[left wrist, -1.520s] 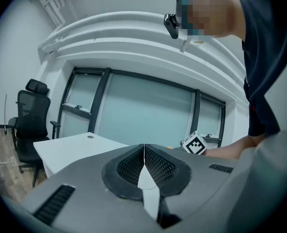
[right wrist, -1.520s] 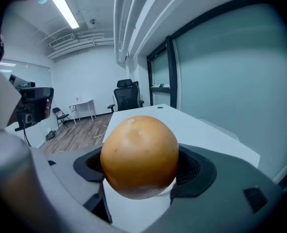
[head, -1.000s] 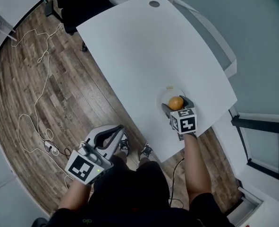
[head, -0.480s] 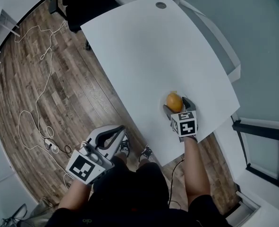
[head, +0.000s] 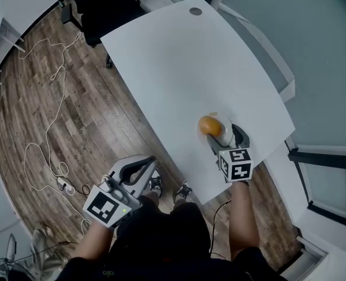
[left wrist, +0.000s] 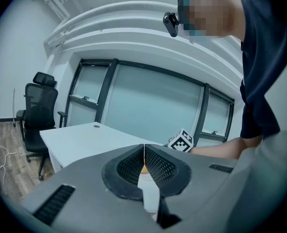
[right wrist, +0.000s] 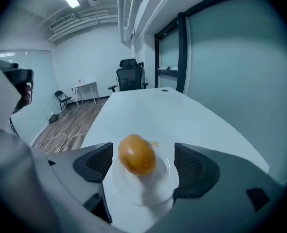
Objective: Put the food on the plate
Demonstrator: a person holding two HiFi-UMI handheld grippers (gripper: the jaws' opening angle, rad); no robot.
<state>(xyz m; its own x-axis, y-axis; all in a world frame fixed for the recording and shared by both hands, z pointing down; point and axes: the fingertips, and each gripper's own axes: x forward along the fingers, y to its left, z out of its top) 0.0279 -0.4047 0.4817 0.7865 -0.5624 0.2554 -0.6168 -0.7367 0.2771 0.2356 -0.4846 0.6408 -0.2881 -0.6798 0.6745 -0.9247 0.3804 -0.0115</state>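
Note:
An orange round fruit (head: 210, 124) rests on the left part of a small white plate (head: 225, 134) near the white table's (head: 178, 69) near right corner. My right gripper (head: 226, 141) stands open just behind the plate, toward the person. In the right gripper view the fruit (right wrist: 137, 154) lies between the two pads, touching neither, with the plate (right wrist: 161, 179) under it. My left gripper (head: 139, 167) hangs over the wooden floor beside the person's lap, off the table. Its jaws (left wrist: 144, 163) are shut with nothing in them.
A black office chair (head: 102, 4) stands at the table's far left corner. White cables (head: 50, 98) trail over the wooden floor on the left. A grommet hole (head: 195, 11) marks the table's far end. A glass wall runs along the right side.
The right gripper has let go of the fruit and drawn back toward the person. The fruit now lies a little further left on the plate. The left gripper has stayed put.

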